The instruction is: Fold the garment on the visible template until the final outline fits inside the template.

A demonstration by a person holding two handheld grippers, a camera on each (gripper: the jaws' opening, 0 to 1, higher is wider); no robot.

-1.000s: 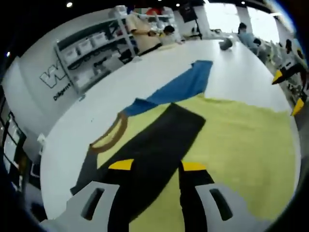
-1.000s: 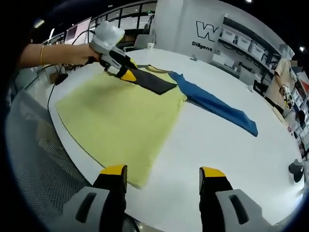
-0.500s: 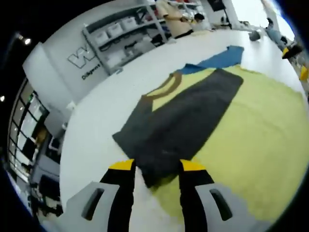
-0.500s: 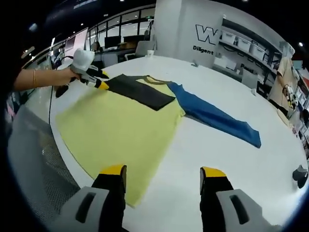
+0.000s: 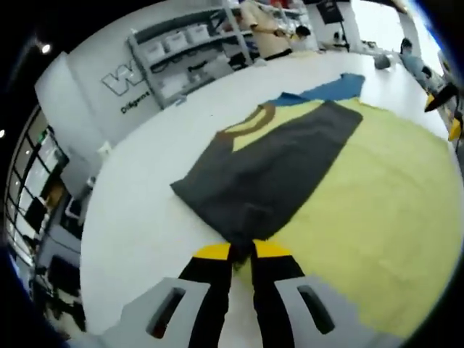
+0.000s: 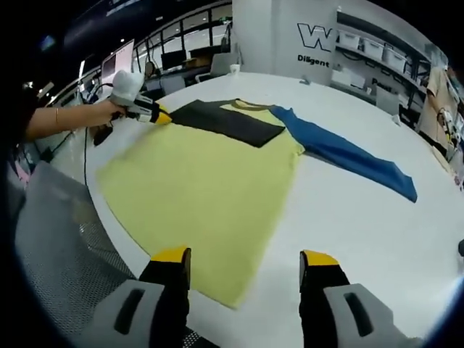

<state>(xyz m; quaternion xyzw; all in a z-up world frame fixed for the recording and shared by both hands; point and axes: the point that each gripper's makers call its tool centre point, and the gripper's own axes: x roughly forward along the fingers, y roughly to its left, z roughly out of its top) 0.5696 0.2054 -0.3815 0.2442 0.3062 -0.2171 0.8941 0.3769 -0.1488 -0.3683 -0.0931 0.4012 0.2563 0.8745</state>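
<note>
The left gripper (image 5: 241, 250) is clamped on the cuff of the dark grey sleeve (image 5: 272, 170), folded over the yellow shirt (image 6: 206, 181) on the white table (image 6: 377, 217). The right gripper (image 6: 245, 262) hovers with jaws apart beside the hem; the blue sleeve (image 6: 351, 154) lies outstretched.

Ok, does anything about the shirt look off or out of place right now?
Yes. The yellow shirt has its dark sleeve folded in across the chest, while the blue sleeve lies stretched out on the white table, so it looks lopsided. The left gripper pinches the dark sleeve's cuff.
</note>
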